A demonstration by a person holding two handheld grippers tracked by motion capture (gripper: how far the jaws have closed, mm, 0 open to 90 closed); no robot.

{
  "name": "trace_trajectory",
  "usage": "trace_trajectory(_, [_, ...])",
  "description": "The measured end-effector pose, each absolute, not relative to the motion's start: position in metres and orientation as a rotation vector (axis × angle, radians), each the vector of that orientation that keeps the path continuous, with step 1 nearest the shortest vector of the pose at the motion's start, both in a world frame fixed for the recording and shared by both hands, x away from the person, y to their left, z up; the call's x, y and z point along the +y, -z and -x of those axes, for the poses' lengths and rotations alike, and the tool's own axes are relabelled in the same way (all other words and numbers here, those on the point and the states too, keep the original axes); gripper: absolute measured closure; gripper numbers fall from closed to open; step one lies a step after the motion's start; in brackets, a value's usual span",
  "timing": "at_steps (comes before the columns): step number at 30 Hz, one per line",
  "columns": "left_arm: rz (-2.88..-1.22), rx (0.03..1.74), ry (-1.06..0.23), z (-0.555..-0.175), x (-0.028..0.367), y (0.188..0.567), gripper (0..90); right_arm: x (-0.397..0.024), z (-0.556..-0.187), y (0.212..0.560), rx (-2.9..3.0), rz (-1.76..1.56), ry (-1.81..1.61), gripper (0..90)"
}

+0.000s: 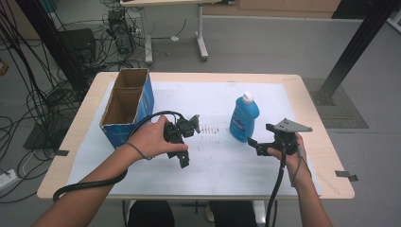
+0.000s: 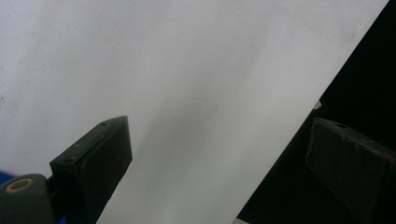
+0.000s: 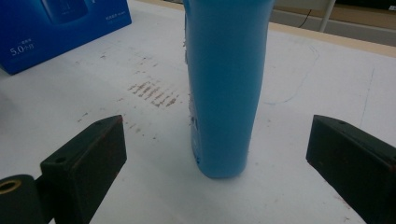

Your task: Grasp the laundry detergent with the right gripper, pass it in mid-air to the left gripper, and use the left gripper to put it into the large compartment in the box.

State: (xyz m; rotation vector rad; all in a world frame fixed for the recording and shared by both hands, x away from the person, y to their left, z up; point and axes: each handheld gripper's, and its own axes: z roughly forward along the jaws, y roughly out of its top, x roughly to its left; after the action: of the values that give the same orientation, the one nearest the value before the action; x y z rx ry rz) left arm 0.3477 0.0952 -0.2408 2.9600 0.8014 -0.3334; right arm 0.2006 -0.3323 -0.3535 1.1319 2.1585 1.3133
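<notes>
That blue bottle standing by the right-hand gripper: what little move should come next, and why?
Probably ease the right gripper forward around the blue bottle, then close. Its jaws stand wide open, the bottle stands upright between their lines but farther off, untouched.

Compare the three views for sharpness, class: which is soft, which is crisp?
High view: evenly lit, blue bottle and cardboard box fairly sharp. Left gripper view: white sheet hazy, featureless, dark beyond its edge. Right gripper view: bottle crisp, near tool parts slightly soft.

Blue bottle (image 3: 226,84) top cropped in right gripper view — blue box (image 3: 56,28) print mostly cut off.
</notes>
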Motion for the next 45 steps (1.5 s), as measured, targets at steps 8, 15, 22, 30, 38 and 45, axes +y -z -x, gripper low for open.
trace_trajectory(8, [-2.964,0.803,0.339,-0.3482,0.0952,0.2436,7.2,-0.3324,-0.2025,0.3554,2.153,-1.143,-1.318,4.7])
trace_trajectory(15, [-2.962,0.803,0.328,-0.3483,0.0954,0.2423,7.2,-0.332,-0.2025,0.355,2.153,-1.138,-1.32,4.7])
trace_trajectory(22, [-2.959,0.801,0.323,-0.349,0.0953,0.2418,7.4,-0.3321,-0.2018,0.3541,2.15,-1.138,-1.314,4.7])
trace_trajectory(30, [-2.96,0.793,0.324,-0.3486,0.0933,0.242,7.3,-0.3337,-0.2004,0.3544,2.143,-1.14,-1.322,4.7])
trace_trajectory(38, [-2.958,0.789,0.318,-0.3484,0.0913,0.2393,7.3,-0.334,-0.2001,0.3539,2.139,-1.137,-1.325,4.8])
trace_trajectory(45, [-2.964,0.779,0.315,-0.3496,0.0895,0.2382,7.4,-0.3347,-0.1995,0.352,2.14,-1.133,-1.318,5.0])
